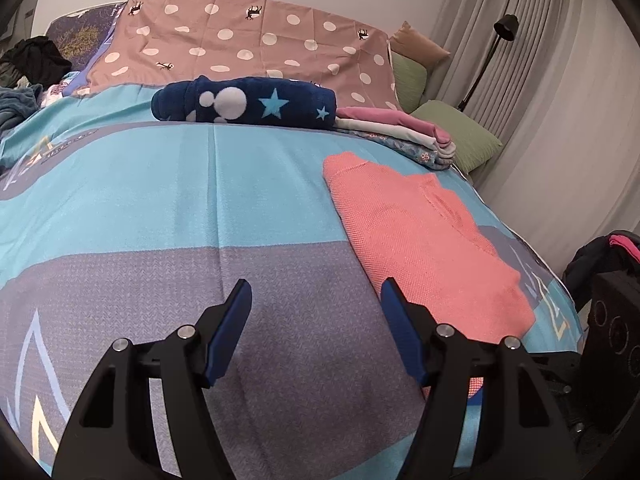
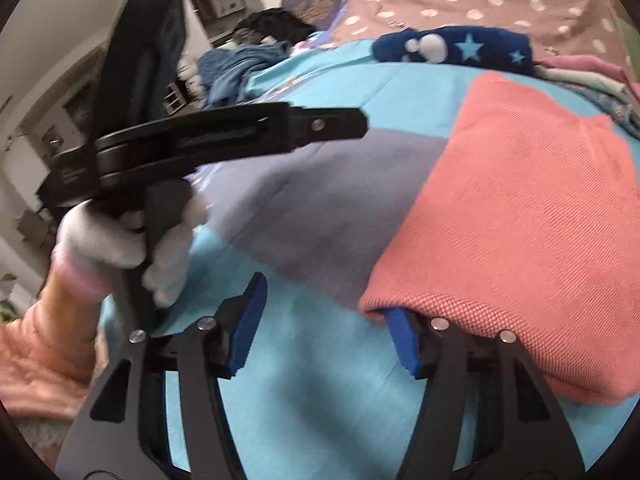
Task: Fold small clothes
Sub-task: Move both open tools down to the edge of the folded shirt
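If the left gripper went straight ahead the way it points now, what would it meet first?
Probably only the blue-and-grey bedspread: the open left gripper aims over bare cover. Farther along that line lies the folded navy fleece garment with stars. The salmon-pink knitted garment sits off to its right. Depth is uncertain.

In the right wrist view the near edge of the coral sweater (image 2: 520, 216) drapes over the tip of the right tongs' (image 2: 324, 320) right finger, hiding it. The left tongs (image 2: 362, 122) there are motion-blurred, their fingertips seen edge-on, so their gap cannot be read. The room beyond, far left, is too blurred to make out. In the left wrist view the dark clothes pile (image 1: 34, 58) is cut off by the left edge, and the black speaker (image 1: 616, 332) by the right. The folded stack (image 1: 400, 132) sits partly behind the rolled navy fleece (image 1: 244, 100).
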Demonstrator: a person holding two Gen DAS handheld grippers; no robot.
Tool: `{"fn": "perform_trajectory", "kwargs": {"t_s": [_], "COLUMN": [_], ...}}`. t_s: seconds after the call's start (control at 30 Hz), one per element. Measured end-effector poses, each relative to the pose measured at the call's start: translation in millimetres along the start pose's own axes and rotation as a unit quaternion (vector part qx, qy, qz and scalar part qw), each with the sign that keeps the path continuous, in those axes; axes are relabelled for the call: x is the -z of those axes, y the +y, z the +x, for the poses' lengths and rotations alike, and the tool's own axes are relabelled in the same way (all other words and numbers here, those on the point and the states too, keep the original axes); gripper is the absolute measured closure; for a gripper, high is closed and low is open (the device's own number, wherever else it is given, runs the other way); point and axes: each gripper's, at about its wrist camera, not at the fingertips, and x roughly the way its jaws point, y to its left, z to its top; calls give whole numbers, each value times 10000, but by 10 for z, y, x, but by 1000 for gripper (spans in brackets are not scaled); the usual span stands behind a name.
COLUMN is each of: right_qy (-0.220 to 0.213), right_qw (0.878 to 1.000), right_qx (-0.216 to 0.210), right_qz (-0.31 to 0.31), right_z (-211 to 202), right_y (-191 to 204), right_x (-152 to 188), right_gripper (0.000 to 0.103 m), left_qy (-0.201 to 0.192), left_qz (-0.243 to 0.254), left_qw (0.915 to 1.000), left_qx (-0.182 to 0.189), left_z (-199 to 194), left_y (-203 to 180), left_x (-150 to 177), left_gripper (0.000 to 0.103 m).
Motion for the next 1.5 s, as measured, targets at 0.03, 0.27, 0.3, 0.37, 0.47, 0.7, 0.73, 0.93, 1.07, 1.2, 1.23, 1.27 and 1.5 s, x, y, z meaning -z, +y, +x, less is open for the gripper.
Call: {"fn": "perform_trajectory", "kwargs": {"t_s": [0.03,0.27,0.3,0.37,0.47,0.7,0.73,0.93,1.07,1.2,1.23,1.27,1.5], "right_qy": [60,381,205,-105,-432,-500,-396,-488,-1044,-655,-568,-644,-1057], "right_qw": [9998,9960,9970,9979,9969,9835,9796,9792,9796,9723,9717,9726,9716], "right_qx": [-163,-805,-744,-622,-330,283,308,308,451,1016,1126,1151,1450], "right_qz": [44,45,43,143,564,1717,1945,1946,1655,2002,1997,1915,1545], "right_z": [-28,-76,-188,-382,-623,-820,-797,-918,-1088,-914,-861,-866,-1238], "right_y": [-10,100,61,-52,-354,-1043,-1117,-1150,-1121,-1344,-1369,-1346,-1383], "right_x": [24,146,128,93,103,408,487,589,418,425,454,454,254], "right_gripper": [44,76,74,72,72,70,75,72,60,65,72,71,46], "left_qy": [0,50,55,46,84,915,1051,948,663,1153,1083,1037,768], "left_qz": [-31,-90,-11,72,53,1089,1391,1730,1285,1231,1206,1194,1237], "left_qw": [10000,9999,10000,10000,9998,9896,9846,9803,9889,9857,9868,9874,9893], "left_qx": [-11,1,-2,5,143,209,96,33,345,3,7,23,97], "left_z": [3,41,40,51,106,405,443,284,215,516,509,500,431], "left_y": [18,17,-12,-64,-145,-614,-713,-859,-802,-774,-775,-770,-839], "left_x": [-2,-25,-27,-42,-50,181,246,240,72,198,230,213,5], "left_gripper": [35,35,35,35,35,33,32,32,32,32,31,31,31]}}
